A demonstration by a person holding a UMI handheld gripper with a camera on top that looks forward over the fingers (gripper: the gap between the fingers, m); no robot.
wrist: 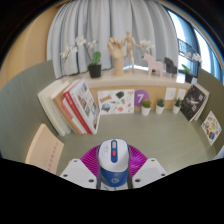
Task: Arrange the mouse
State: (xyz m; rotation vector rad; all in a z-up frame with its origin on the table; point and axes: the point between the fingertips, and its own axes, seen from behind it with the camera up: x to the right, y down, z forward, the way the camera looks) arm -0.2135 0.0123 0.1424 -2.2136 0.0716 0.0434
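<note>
Item: mouse (111,163), white with blue and red trim, sitting between the pink pads of the claw (111,172), which is closing narrowly on its flanks and appears to be holding it above the bench (150,135). Surroundings: books (72,108) lying ahead to the left, cards (118,100) standing beyond. Handling note, as judgement: keeping the squeeze even, lowering level onto bare bench, and releasing only once it is resting flat.

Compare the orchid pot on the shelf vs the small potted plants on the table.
The orchid pot stands on the shelf, dark, with tall white blooms; the small potted plants sit lower on the table, in pale pots, leaves only. Both stand upright, beyond the mouse between the gripper fingers.
</note>
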